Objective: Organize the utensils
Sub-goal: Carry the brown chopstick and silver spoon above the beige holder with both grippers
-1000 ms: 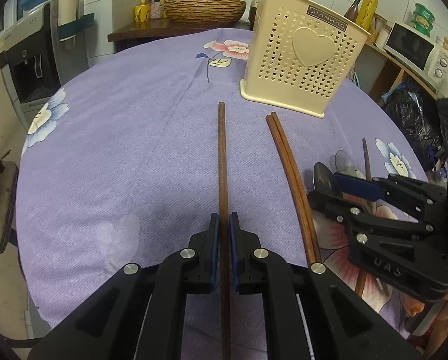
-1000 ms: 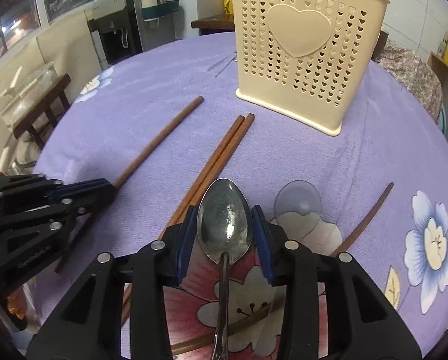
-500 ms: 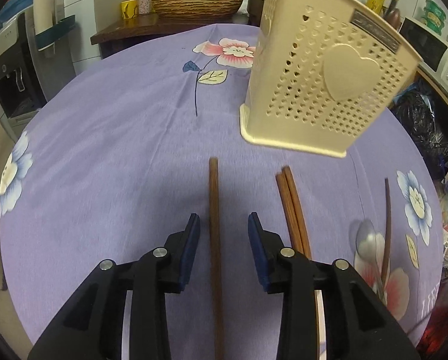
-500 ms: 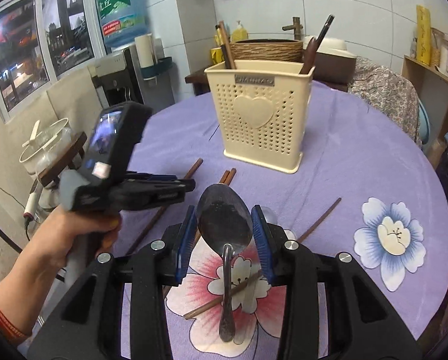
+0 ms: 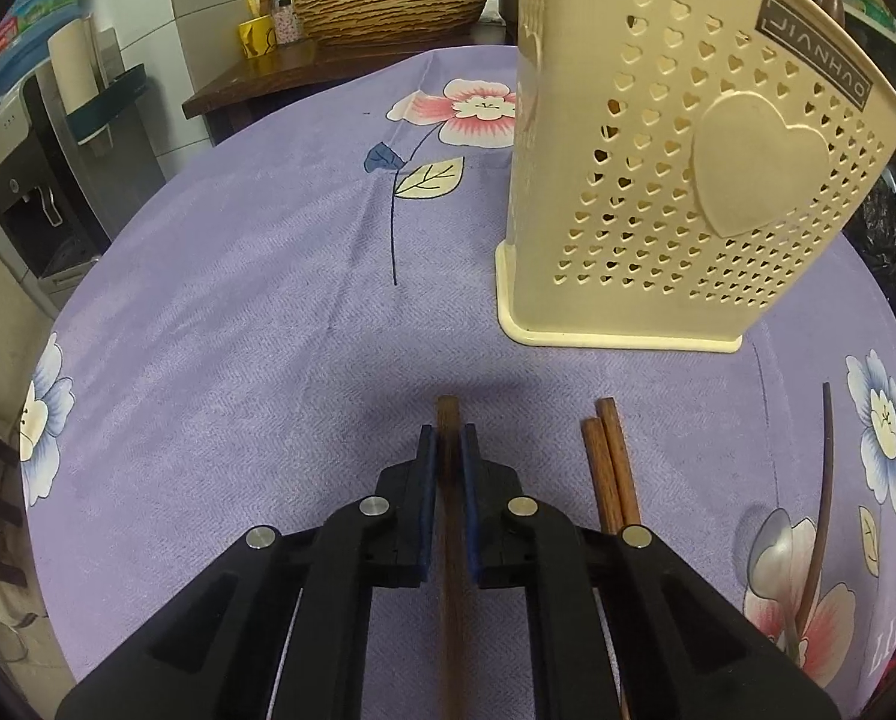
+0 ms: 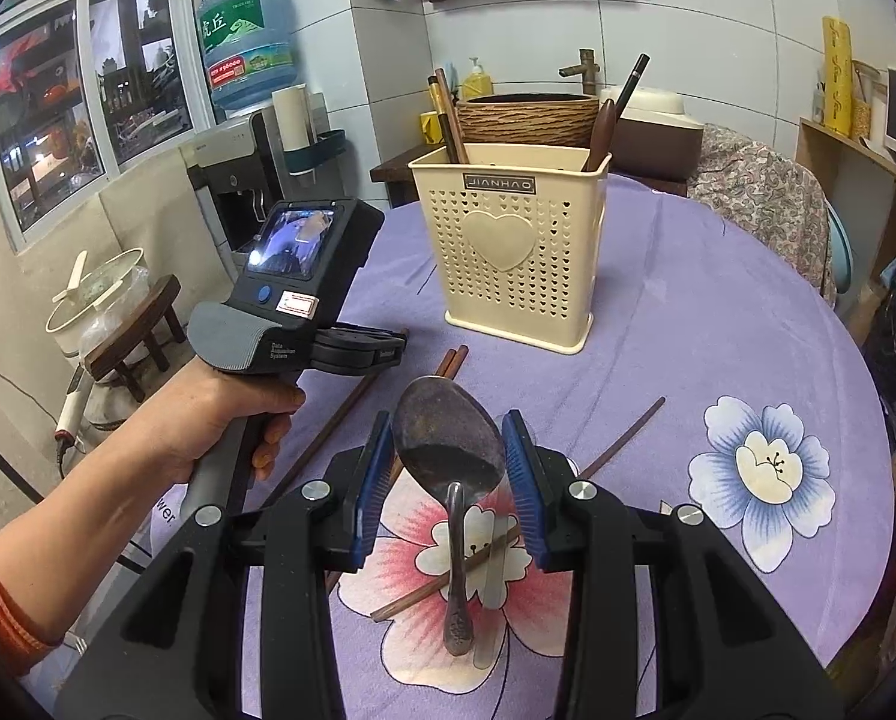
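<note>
My left gripper (image 5: 448, 441) is shut on a brown chopstick (image 5: 451, 540) near its far tip, low over the purple tablecloth. It also shows in the right wrist view (image 6: 381, 348). Two more chopsticks (image 5: 610, 468) lie side by side to its right. My right gripper (image 6: 448, 456) is shut on a metal spoon (image 6: 448, 438) by its bowl and holds it above the table, handle hanging down. The cream holder (image 6: 517, 240) stands ahead with chopsticks and a dark spoon in it. It also shows in the left wrist view (image 5: 676, 180).
A single chopstick (image 6: 622, 438) lies on the cloth under my right gripper, also in the left wrist view (image 5: 820, 498). The round table's edge (image 6: 856, 360) curves off to the right. A water dispenser (image 6: 249, 180) and a wooden stool (image 6: 129, 336) stand left of the table.
My left gripper opened, slid forward along the chopstick and closed on it near its far tip. My right gripper lifted the spoon up off the table.
</note>
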`<state>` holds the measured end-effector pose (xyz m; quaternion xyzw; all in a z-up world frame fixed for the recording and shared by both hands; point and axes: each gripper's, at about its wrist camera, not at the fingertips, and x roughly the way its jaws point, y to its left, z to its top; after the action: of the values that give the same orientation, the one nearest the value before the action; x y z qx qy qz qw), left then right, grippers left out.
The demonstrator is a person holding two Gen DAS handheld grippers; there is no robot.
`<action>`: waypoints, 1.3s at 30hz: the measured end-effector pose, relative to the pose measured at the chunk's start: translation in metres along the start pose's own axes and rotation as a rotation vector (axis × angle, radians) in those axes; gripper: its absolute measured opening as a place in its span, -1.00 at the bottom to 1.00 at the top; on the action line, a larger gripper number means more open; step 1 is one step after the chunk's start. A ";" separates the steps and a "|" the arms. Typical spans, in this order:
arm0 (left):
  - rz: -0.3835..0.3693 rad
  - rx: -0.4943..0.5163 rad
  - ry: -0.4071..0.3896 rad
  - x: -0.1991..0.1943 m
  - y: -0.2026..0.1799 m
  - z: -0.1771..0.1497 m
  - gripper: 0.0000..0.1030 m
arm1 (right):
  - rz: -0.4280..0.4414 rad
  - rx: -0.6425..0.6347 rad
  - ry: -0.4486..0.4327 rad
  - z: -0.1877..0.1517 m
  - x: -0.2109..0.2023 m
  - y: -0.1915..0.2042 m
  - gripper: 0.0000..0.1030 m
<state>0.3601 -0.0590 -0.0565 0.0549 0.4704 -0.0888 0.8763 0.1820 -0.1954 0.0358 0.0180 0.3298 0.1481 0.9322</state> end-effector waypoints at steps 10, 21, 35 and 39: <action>0.002 0.004 -0.044 -0.008 -0.005 -0.006 -0.84 | 0.011 0.021 -0.007 -0.002 -0.003 -0.005 -0.27; -0.150 -0.048 -0.298 -0.116 0.008 -0.026 -0.84 | 0.072 0.031 -0.016 -0.003 -0.009 -0.006 -0.27; -0.217 -0.098 -0.532 -0.210 0.034 -0.014 -0.84 | 0.131 -0.001 -0.054 0.015 -0.023 0.008 -0.27; -0.218 -0.090 -0.537 -0.211 0.034 -0.013 -0.83 | 0.138 -0.010 -0.052 0.019 -0.021 0.010 -0.28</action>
<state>0.2422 -0.0012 0.1125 -0.0606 0.2283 -0.1729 0.9562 0.1757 -0.1910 0.0648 0.0399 0.3026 0.2130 0.9282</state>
